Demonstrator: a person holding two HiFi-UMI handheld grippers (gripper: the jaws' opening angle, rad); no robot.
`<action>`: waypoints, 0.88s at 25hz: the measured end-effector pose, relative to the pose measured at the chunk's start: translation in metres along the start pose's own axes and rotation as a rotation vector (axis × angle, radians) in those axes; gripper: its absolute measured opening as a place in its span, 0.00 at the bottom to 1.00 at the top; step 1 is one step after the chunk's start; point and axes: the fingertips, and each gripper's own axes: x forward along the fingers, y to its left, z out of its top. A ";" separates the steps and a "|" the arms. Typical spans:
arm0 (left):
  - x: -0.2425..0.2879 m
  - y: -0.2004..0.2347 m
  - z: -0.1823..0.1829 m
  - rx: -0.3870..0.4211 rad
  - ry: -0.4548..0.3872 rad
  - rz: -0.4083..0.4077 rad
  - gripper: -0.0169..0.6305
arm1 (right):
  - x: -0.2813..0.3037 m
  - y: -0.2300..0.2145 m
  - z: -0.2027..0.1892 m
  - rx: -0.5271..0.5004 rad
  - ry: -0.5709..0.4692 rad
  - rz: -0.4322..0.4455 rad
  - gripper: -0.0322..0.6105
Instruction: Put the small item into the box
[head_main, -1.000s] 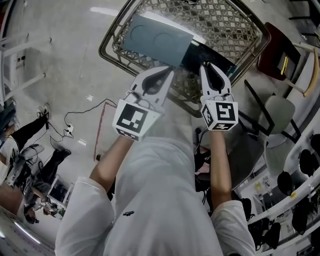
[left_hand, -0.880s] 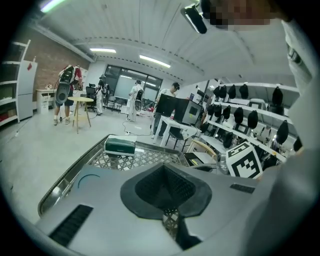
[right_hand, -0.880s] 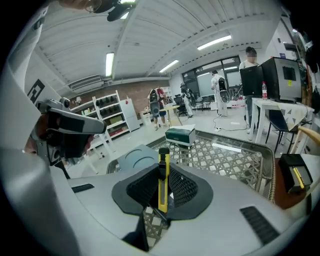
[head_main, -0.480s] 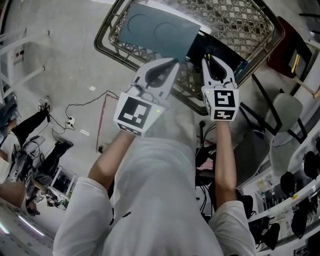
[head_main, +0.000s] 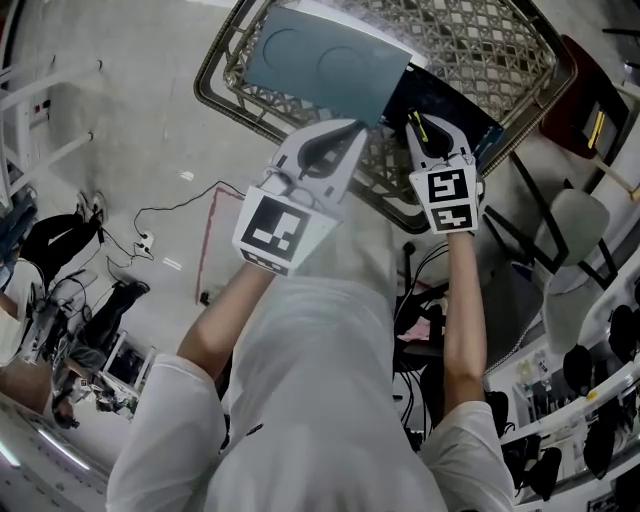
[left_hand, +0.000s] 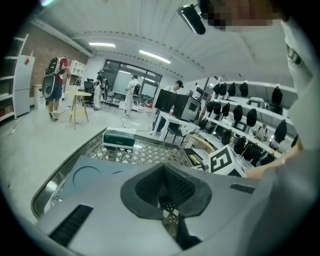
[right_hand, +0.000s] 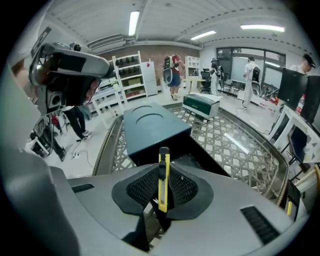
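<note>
No words, brand names or numbers are showing clearly enough to be read anywhere. The marker cube (head_main: 283, 232) on the left gripper (head_main: 352, 128) and the marker cube (head_main: 450, 200) on the right gripper (head_main: 415, 118) are displaying only black-and-white square code patterns, not letters. The small green box (left_hand: 119, 138) in the wire basket (left_hand: 47, 192) is carrying a pale band, and any print on it is coming out too small to read.
</note>
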 end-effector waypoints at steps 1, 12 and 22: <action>0.001 0.001 -0.001 -0.002 0.001 -0.001 0.03 | 0.002 0.001 -0.004 -0.013 0.021 0.012 0.14; 0.005 0.005 -0.001 -0.003 0.009 -0.012 0.03 | 0.009 0.005 -0.007 0.006 0.056 0.056 0.14; 0.007 0.004 0.010 0.018 0.009 -0.030 0.03 | 0.001 0.000 0.001 0.034 0.023 0.013 0.14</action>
